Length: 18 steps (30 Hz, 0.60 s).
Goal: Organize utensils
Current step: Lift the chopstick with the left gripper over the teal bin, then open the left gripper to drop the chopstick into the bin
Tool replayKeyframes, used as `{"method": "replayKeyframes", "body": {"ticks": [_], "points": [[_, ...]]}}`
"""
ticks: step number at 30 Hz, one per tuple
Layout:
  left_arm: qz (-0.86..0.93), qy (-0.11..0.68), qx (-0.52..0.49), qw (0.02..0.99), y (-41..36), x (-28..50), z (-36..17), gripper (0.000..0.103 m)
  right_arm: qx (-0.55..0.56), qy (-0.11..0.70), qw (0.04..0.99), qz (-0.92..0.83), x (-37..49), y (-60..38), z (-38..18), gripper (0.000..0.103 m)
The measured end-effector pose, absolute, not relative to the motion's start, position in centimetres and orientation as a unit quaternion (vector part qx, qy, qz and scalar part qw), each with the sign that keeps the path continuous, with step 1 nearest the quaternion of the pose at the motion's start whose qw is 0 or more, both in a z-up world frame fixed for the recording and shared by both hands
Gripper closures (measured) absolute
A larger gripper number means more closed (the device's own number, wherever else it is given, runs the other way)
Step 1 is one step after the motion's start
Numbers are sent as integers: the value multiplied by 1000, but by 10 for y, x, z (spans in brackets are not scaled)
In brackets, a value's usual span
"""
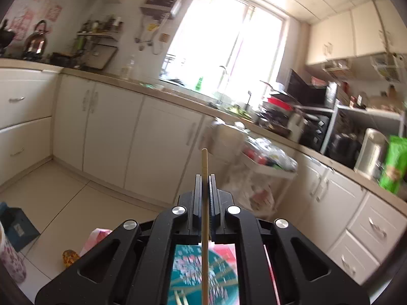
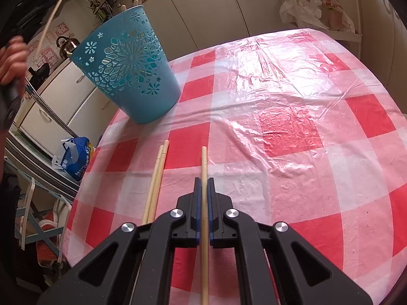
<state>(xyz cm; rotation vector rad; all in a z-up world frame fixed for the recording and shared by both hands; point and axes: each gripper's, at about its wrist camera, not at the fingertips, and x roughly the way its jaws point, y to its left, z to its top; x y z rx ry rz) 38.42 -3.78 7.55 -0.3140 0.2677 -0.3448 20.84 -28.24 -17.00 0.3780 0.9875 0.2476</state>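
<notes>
My left gripper (image 1: 205,178) is shut on a wooden chopstick (image 1: 204,162) and held high, pointing across the kitchen; the teal holder (image 1: 203,274) shows blurred below it. My right gripper (image 2: 204,181) is shut on another chopstick (image 2: 204,162), low over the red-and-white checked tablecloth (image 2: 292,127). Two loose chopsticks (image 2: 159,167) lie on the cloth just left of it. The blue perforated utensil holder (image 2: 127,66) stands at the far left of the table with chopstick ends showing at its rim. The left hand with its chopstick (image 2: 51,17) appears at upper left.
White cabinets (image 1: 127,132) and a cluttered counter (image 1: 254,117) run around the room. A white cart with bags (image 2: 318,7) stands beyond the table. A blue bag (image 2: 76,157) sits on a ledge left of the table edge.
</notes>
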Motion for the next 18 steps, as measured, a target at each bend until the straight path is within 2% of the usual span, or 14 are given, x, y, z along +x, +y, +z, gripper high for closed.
{"method": "replayKeyframes", "body": {"ticks": [7, 18], "points": [[-115, 113, -176, 971, -46, 417, 60, 99, 182, 470, 855, 118, 209, -283, -170, 98], [-98, 163, -118, 975, -61, 420, 23, 98, 183, 470, 855, 118, 209, -283, -170, 98]]}}
